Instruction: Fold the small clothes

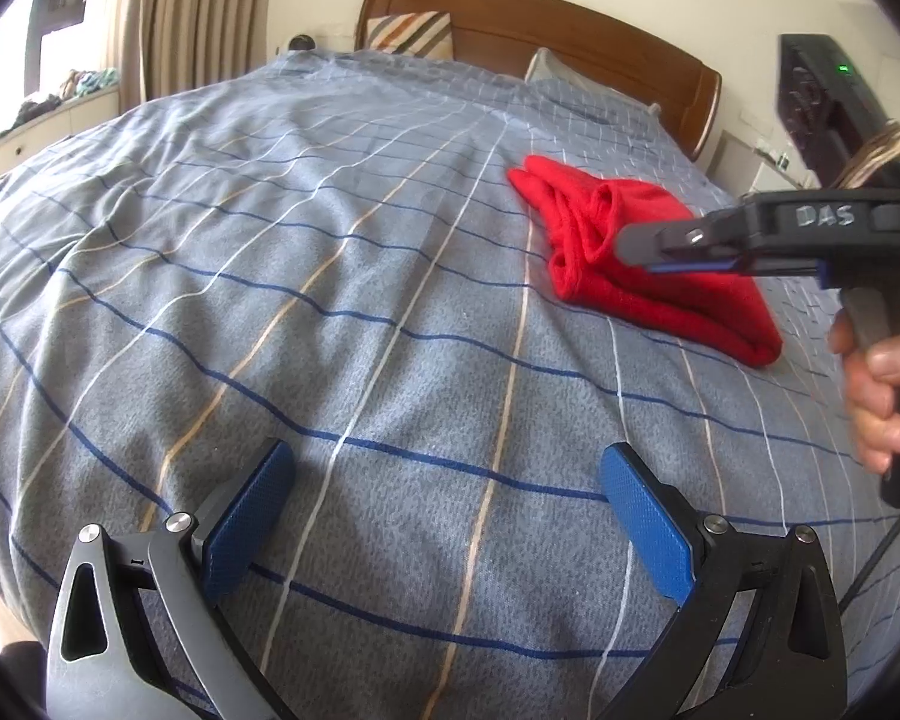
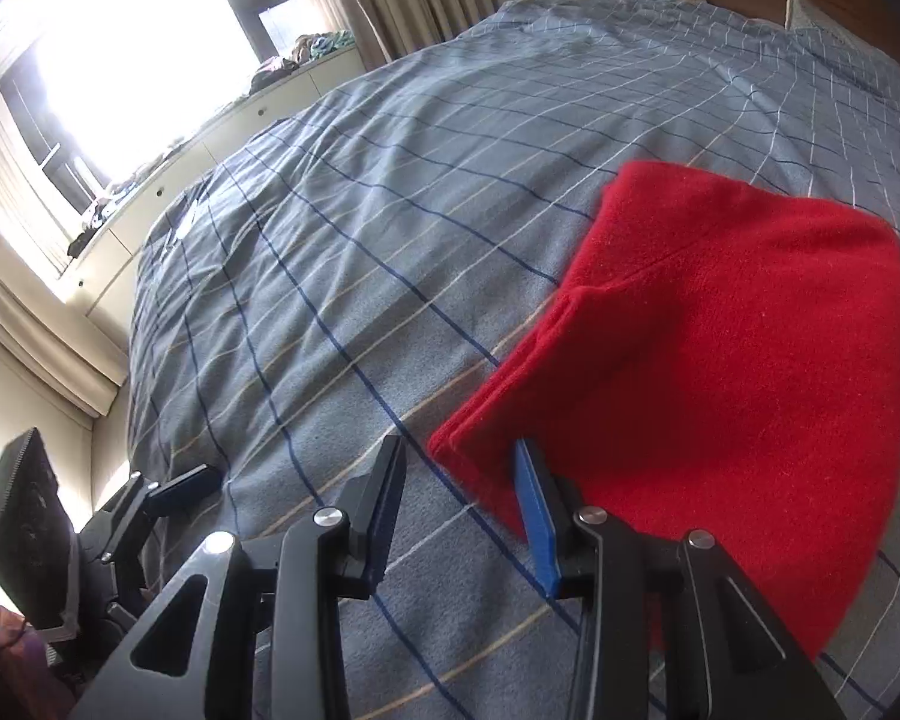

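One folded red knit garment (image 2: 720,372) lies on the grey plaid bedspread (image 1: 306,324) toward the wooden headboard (image 1: 546,30). Left claw (image 1: 447,531) hovers over bare bedspread, its blue pads spread wide and empty. Right claw (image 2: 459,519) is partly parted with nothing between its pads; its right pad sits at the garment's near corner, whether touching I cannot tell.

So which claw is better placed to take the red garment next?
Right. The right claw is open at the red garment's near corner; the left claw hovers open over bare bedspread, well away.
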Action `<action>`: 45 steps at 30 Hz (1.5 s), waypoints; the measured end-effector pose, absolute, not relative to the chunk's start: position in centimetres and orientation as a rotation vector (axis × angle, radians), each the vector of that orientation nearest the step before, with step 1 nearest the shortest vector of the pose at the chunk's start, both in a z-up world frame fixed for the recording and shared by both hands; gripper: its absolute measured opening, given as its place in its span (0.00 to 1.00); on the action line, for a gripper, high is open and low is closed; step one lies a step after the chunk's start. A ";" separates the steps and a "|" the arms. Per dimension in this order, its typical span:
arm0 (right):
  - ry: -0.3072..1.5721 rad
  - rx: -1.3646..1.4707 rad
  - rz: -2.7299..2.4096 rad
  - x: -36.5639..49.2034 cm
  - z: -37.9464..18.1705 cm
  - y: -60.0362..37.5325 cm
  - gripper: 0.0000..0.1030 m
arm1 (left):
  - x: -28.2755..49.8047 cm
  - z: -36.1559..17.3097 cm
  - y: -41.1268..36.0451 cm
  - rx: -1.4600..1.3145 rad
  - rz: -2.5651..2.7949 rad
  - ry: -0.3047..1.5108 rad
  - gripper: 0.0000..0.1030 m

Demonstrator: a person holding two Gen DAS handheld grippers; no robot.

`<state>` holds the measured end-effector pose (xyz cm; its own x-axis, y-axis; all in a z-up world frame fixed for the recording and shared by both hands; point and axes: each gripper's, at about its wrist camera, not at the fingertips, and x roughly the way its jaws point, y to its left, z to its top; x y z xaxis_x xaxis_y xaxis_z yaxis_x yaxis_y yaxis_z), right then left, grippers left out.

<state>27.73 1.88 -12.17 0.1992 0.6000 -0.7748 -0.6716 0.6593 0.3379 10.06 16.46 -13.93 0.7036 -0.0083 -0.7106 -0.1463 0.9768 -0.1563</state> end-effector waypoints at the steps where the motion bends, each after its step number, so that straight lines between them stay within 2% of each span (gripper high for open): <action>1: 1.012 -0.045 0.890 27.4 -11.0 0.3 0.38 | 10.0 -13.9 16.5 -0.214 0.076 0.788 0.99; 5: 0.949 -0.038 0.737 26.6 -9.3 -5.3 0.38 | 10.3 -13.9 16.7 -0.231 0.077 0.790 0.99; 10: 1.100 -0.025 0.670 25.8 -15.3 -7.1 0.40 | 10.2 -14.1 16.1 -0.180 0.085 0.799 0.99; 13: 1.067 -0.009 0.700 22.8 -14.9 -7.4 0.41 | 9.8 -14.0 15.7 -0.152 0.089 0.804 0.99; 14: 1.049 0.002 0.700 21.6 -14.4 -7.8 0.44 | 9.7 -13.9 15.5 -0.151 0.087 0.808 0.99; 15: 1.029 0.007 0.691 20.3 -14.0 -8.4 0.58 | 9.6 -13.6 15.4 -0.160 0.075 0.813 0.99; 16: 1.010 0.008 0.676 19.2 -13.5 -9.1 0.76 | 9.6 -13.2 15.3 -0.178 0.048 0.813 0.99; 18: 0.956 0.018 0.622 17.5 -12.6 -11.0 0.89 | 10.7 -12.1 14.8 -0.218 -0.037 0.827 0.99; 22: 0.948 0.131 0.510 19.2 -11.7 -15.1 0.89 | 16.3 -8.2 14.0 -0.259 -0.145 0.800 0.99; 25: 0.960 0.286 0.458 23.5 -10.9 -17.4 0.90 | 23.1 -6.9 13.7 -0.301 -0.198 0.858 0.99; 30: 0.983 0.546 0.500 31.9 -11.6 -17.8 0.90 | 32.1 -10.2 13.3 -0.328 -0.166 1.047 0.99; 37: 1.112 0.698 0.508 39.6 -17.5 -14.2 0.90 | 34.3 -12.8 13.9 -0.310 -0.103 1.143 0.98; 38: 1.098 0.667 0.523 39.9 -17.5 -13.4 0.86 | 34.3 -12.9 13.7 -0.310 -0.119 1.141 0.93; 39: 1.080 0.615 0.547 40.0 -17.1 -12.4 0.64 | 34.2 -12.9 13.3 -0.298 -0.139 1.143 0.81; 40: 1.076 0.528 0.538 39.9 -16.7 -11.2 0.39 | 34.1 -13.1 12.6 -0.280 -0.181 1.154 0.33; 41: 1.056 0.397 0.487 39.4 -15.8 -10.0 0.38 | 34.0 -13.1 12.0 -0.261 -0.208 1.163 0.22; 43: 0.973 0.174 0.457 37.8 -13.7 -7.5 0.33 | 33.1 -12.0 11.3 -0.185 -0.191 1.112 0.19; 45: 0.886 0.070 0.466 35.9 -11.2 -6.3 0.31 | 32.2 -10.1 11.4 -0.192 -0.196 1.056 0.18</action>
<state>35.94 -6.34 -11.23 0.5396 0.4201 -0.7296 -0.3634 0.8979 0.2483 32.19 11.44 -10.06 0.4786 -0.2505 -0.8415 0.0676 0.9661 -0.2492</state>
